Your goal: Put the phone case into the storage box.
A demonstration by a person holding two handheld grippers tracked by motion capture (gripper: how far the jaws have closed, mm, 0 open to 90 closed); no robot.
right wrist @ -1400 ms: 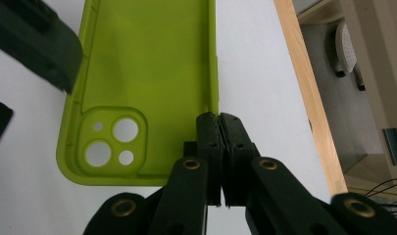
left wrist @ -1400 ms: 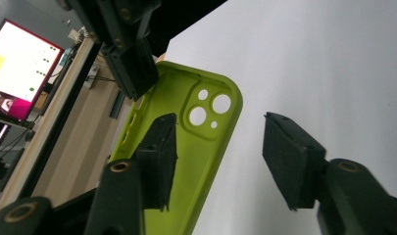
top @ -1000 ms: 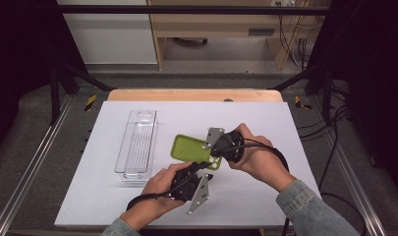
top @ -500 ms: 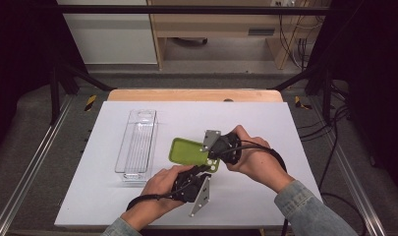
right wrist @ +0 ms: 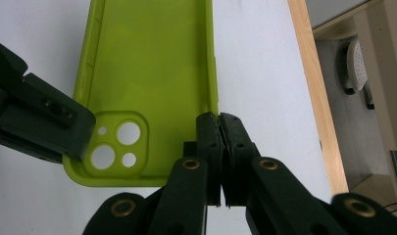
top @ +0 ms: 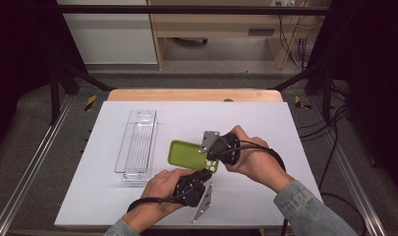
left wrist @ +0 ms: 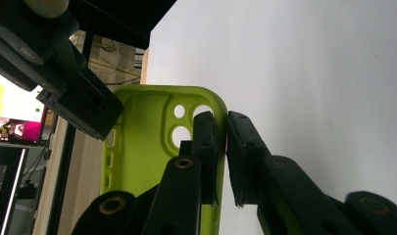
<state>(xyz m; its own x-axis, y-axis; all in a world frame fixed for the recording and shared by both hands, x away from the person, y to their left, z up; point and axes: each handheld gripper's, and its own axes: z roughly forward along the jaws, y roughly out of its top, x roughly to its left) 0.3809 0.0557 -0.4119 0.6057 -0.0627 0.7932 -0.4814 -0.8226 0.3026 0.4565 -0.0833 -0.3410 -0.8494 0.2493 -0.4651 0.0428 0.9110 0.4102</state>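
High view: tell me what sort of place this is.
Probably a lab or workshop recording station: a white table set inside a dark metal frame, loose cables along the floor, and a person working a green phone case with handheld grippers.

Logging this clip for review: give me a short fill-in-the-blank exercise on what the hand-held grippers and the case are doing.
1. The phone case is coloured ____.
2. Both the left hand-held gripper and the right hand-held gripper pinch the case's ____.
3. The clear bin on the table holds ____.

Missing words: green; rim; nothing
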